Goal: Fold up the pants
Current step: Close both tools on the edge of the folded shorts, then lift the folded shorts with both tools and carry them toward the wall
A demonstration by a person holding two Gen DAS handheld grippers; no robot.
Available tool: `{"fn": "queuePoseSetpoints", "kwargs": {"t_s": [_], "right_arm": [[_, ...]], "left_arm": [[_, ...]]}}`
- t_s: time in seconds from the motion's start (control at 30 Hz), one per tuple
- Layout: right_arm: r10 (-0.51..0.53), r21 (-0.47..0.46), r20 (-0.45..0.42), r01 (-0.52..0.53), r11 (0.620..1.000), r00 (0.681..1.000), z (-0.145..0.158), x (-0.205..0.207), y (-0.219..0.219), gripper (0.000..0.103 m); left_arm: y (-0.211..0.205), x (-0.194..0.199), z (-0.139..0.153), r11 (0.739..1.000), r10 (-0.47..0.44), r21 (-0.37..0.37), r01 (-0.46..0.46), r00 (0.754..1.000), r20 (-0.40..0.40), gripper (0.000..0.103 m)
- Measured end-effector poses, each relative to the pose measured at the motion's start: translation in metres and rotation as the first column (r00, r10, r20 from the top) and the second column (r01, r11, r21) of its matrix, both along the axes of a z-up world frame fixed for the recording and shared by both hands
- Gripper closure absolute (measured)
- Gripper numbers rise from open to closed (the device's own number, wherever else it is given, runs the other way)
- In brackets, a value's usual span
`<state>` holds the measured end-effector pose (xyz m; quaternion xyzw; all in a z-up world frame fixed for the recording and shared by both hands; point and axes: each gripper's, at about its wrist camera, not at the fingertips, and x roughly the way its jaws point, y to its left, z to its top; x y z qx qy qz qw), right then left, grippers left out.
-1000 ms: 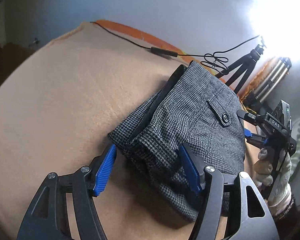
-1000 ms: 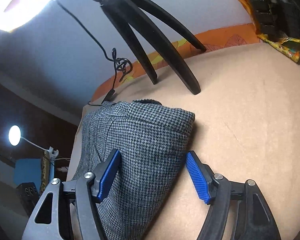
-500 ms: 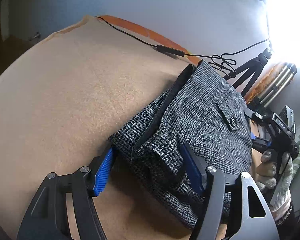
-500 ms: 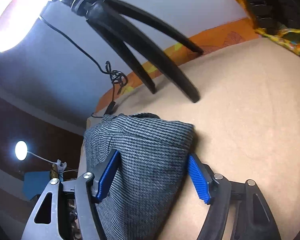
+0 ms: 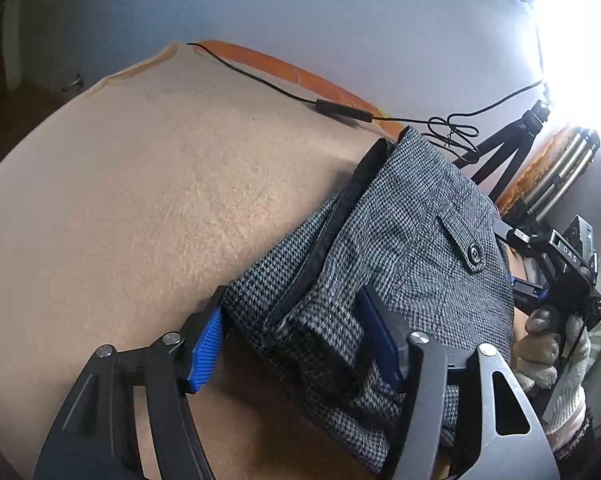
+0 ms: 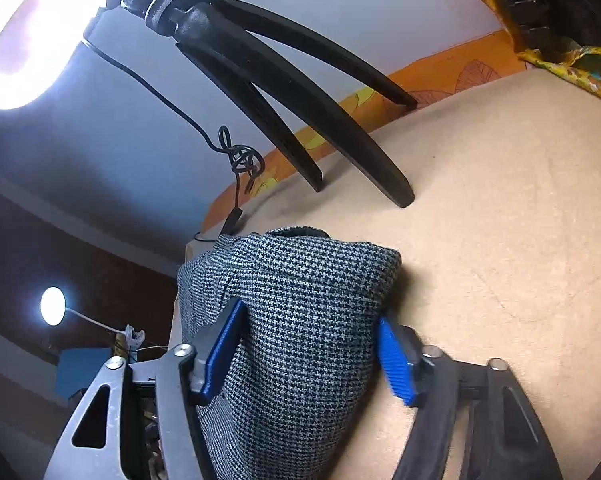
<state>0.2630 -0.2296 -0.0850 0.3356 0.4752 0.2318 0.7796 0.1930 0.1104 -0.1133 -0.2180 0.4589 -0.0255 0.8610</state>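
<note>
Both grippers closing around a folded bundle of grey houndstooth woollen pants [image 5: 404, 248] on a tan felt-covered table [image 5: 148, 200].

At the left end, the left gripper [image 5: 296, 340] has been narrowing its jaws; its blue pads touch the bundle's near corner. At the right end, the right gripper [image 6: 312, 352], in a gloved hand [image 5: 552, 356], has likewise been closing, pads against the fold. Beyond stands a black tripod [image 6: 284, 92].
</note>
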Motion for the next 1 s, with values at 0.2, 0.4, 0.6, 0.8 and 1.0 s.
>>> {"fn": "queuePoseSetpoints", "kwargs": {"t_s": [0.2,0.4,0.6,0.8,1.0], "right_arm": [[0.001,-0.024,0.019,-0.001,1.000,1.000,0.009,-0.004,0.004,0.065],[0.034,-0.105,0.065,-0.027,0.994,0.997,0.021,-0.006,0.018,0.068],[0.017,-0.076,0.011,-0.016,0.997,1.000,0.005,0.004,0.022,0.047],[0.056,-0.218,0.078,-0.038,0.975,0.995,0.023,-0.003,0.037,0.071],[0.129,-0.378,0.185,-0.051,0.925,0.974,0.060,-0.017,0.057,0.078]], "left_arm": [[-0.007,0.002,0.003,1.000,0.003,0.026,-0.004,1.000,0.024,0.065],[-0.015,0.000,0.011,0.995,-0.028,0.093,0.023,0.998,0.059,0.072],[-0.015,0.000,0.010,0.995,-0.030,0.095,0.024,0.997,0.065,0.073],[-0.018,-0.003,0.016,0.991,-0.044,0.131,0.033,0.995,0.088,0.077],[-0.028,-0.011,0.033,0.979,-0.084,0.197,0.055,0.986,0.141,0.081]]}}
